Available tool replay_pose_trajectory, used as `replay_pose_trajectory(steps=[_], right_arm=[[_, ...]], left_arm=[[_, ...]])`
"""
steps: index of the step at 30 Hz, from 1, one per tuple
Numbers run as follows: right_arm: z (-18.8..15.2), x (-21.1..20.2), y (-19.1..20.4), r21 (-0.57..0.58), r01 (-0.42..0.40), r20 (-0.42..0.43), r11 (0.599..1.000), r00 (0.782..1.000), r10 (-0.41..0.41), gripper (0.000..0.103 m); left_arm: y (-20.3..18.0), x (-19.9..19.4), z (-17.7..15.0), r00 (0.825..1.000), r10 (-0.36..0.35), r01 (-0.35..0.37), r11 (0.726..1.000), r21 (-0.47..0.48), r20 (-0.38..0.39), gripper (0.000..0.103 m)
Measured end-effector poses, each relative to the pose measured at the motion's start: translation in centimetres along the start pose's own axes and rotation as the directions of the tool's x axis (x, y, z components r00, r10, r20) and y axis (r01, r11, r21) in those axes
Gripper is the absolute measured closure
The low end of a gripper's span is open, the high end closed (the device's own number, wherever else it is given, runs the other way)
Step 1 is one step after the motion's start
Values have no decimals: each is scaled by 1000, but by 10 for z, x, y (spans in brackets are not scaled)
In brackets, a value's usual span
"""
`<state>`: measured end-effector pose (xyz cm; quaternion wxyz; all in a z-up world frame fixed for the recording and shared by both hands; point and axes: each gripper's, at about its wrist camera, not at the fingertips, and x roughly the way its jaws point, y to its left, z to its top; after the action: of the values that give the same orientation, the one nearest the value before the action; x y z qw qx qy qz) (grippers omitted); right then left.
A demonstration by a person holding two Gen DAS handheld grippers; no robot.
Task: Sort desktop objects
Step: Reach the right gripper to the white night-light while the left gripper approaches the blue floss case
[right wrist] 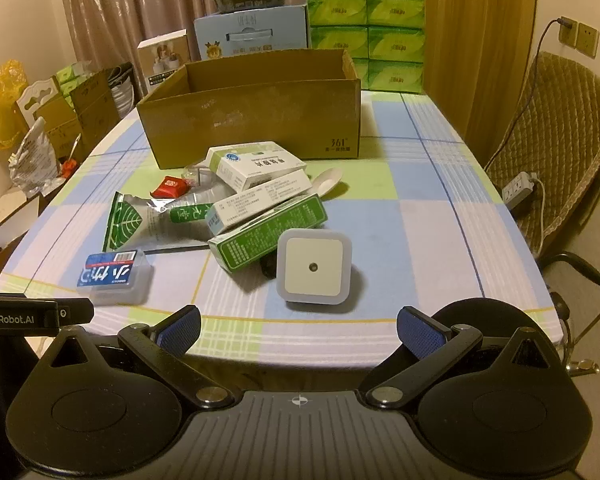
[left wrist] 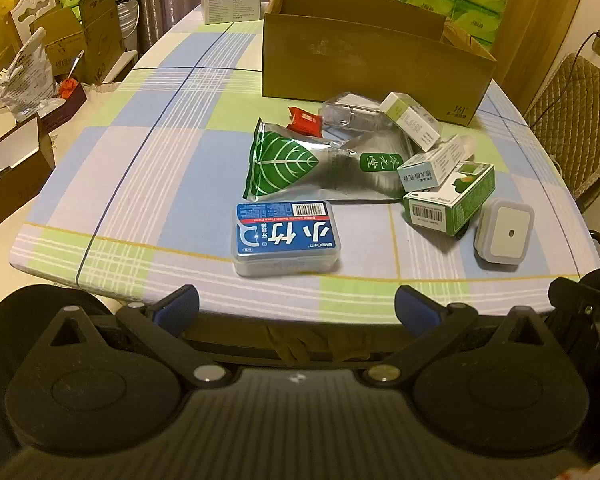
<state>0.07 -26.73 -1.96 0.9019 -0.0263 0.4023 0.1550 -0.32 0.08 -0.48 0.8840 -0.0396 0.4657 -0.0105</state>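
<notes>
A pile of small objects lies on the checked tablecloth before an open cardboard box (left wrist: 372,68) (right wrist: 256,116). Nearest my left gripper (left wrist: 296,308) is a blue floss box (left wrist: 286,236) (right wrist: 114,274). A white square night light (left wrist: 504,230) (right wrist: 314,268) lies just ahead of my right gripper (right wrist: 298,330). Between them are a green box (left wrist: 450,202) (right wrist: 268,232), white medicine boxes (left wrist: 412,120) (right wrist: 256,164), a silver-green pouch (left wrist: 300,162) (right wrist: 148,216) and a red packet (left wrist: 305,121) (right wrist: 171,187). Both grippers are open and empty at the table's near edge.
Green tissue packs (right wrist: 384,40) and product boxes (right wrist: 252,32) stand behind the cardboard box. A padded chair (right wrist: 560,152) is at the right. Cartons and bags (left wrist: 40,60) crowd the left side. The left gripper's body (right wrist: 32,316) shows at the right view's left edge.
</notes>
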Motion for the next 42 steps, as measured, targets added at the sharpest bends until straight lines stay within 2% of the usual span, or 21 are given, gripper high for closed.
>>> replay_pose_trajectory(steps=[22,35,42], right_arm=[[8,11,-1,-7,-6,-1,1000,1000,6,2],[18,31,4,-34,-14,33,999,999,15,2],[17,49,3,-29,-13,13,1000,1000,13,2]], left_arm=[[0,7,3,1000,-15,15,1000,9,-11,1],[8,30,18,1000,21,-21,1000,20,2,1],[8,48,23,999,43,-43,999,6,-15,1]])
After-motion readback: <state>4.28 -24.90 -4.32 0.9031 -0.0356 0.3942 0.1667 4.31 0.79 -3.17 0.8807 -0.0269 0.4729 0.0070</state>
